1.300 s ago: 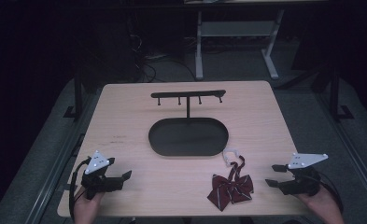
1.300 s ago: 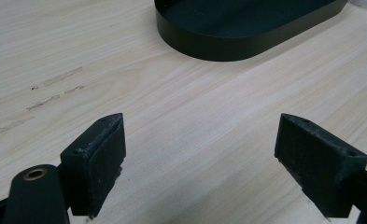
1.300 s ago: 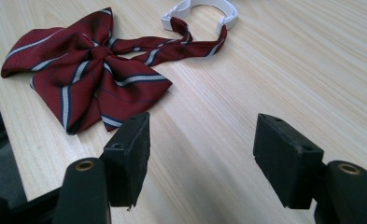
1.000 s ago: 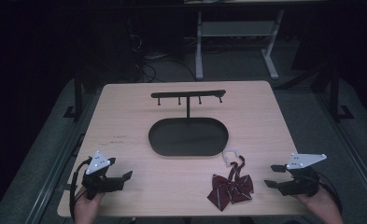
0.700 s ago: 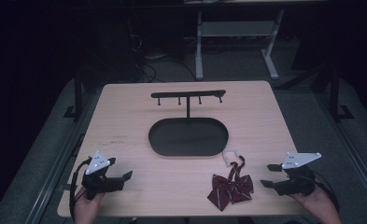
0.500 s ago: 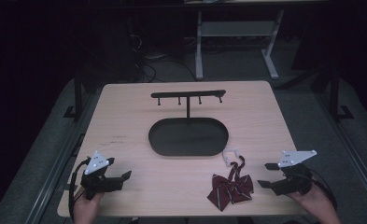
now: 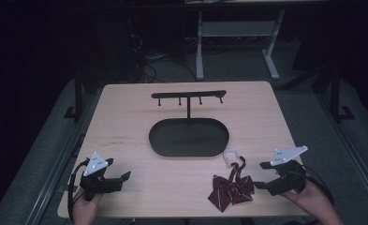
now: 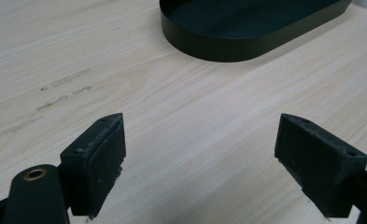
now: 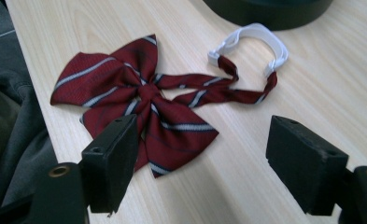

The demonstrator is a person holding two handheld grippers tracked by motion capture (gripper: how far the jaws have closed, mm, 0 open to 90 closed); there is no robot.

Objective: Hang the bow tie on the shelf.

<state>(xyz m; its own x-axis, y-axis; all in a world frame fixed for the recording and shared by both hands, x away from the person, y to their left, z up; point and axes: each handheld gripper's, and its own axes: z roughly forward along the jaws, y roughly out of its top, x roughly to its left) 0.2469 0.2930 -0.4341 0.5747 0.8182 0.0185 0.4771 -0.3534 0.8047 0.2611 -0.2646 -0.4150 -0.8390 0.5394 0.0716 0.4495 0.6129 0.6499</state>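
A dark red bow tie with pale stripes lies flat near the table's front right, and its white strap loop points toward the black oval tray. In the right gripper view the bow tie lies just ahead of the jaws, with the strap beyond it. My right gripper is open, just right of the bow tie and apart from it. My left gripper rests open at the front left. In its own view my left gripper has bare wood between the jaws.
A black T-shaped stand with several small hooks rises from the back of the tray. The tray's wall lies ahead of the left gripper. A person's trouser leg sits past the table's front edge.
My right gripper has slid a little to the left, closer to the bow tie. The left gripper and the bow tie have not moved.
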